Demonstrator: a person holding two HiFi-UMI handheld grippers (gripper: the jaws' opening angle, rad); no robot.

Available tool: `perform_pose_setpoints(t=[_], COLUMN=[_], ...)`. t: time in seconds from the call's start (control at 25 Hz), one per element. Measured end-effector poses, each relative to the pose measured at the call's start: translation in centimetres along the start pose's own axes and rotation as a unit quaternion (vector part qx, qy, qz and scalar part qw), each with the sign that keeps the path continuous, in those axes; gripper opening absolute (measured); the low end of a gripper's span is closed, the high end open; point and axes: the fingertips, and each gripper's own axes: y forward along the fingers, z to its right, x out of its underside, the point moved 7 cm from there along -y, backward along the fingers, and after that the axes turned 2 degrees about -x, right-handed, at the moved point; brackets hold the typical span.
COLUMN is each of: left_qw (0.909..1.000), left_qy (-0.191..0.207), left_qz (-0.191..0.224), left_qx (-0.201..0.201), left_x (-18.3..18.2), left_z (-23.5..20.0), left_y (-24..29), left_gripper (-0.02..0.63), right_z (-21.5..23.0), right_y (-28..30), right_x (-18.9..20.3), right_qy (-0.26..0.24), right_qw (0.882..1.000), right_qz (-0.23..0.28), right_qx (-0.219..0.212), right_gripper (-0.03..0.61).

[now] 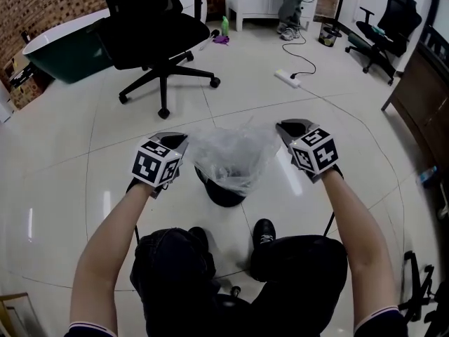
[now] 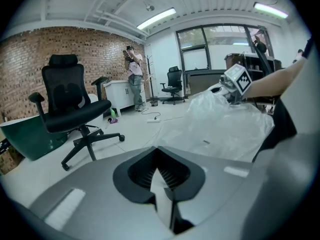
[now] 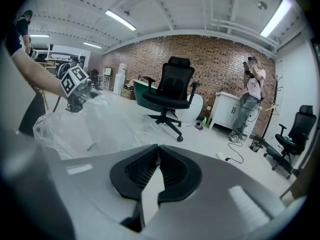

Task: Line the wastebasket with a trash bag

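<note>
A clear trash bag (image 1: 235, 153) is stretched between my two grippers, and its lower part hangs over a black wastebasket (image 1: 223, 194) on the floor in front of my feet. My left gripper (image 1: 179, 143) is shut on the bag's left edge, and my right gripper (image 1: 286, 128) is shut on its right edge. In the left gripper view the closed jaws (image 2: 159, 161) pinch a pale strip of film. From there the bag (image 2: 220, 126) runs over to the right gripper (image 2: 235, 81). The right gripper view shows its jaws (image 3: 157, 159) closed on film too, with the bag (image 3: 95, 126) leading to the left gripper (image 3: 75, 86).
A black office chair (image 1: 158, 34) stands on the tiles beyond the basket, with a dark green tub (image 1: 66, 51) at far left. A power strip with its cord (image 1: 287, 78) lies at back right, near a second chair (image 1: 389, 27) and a wooden cabinet (image 1: 421, 90). A person (image 1: 291, 5) stands far back.
</note>
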Motion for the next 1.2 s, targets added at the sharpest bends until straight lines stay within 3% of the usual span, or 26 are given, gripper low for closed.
perform_pose_setpoints(t=[0.56, 1.2], left_qw=[0.9983, 0.9942], left_qy=[-0.021, -0.051], left_qz=[-0.054, -0.093], left_qx=[0.008, 0.018], left_x=[4.1, 7.4], left_z=[-2.6, -4.3], left_y=[7.0, 12.8], left_gripper=[0.011, 0.011], right_z=[2.1, 3.6], right_y=[6.8, 12.9], right_x=[4.7, 10.3], right_qy=[-0.008, 0.064], right_qw=[0.998, 0.993], right_qz=[-0.061, -0.082], right_qx=[-0.025, -0.050], right_gripper=[0.003, 0.003])
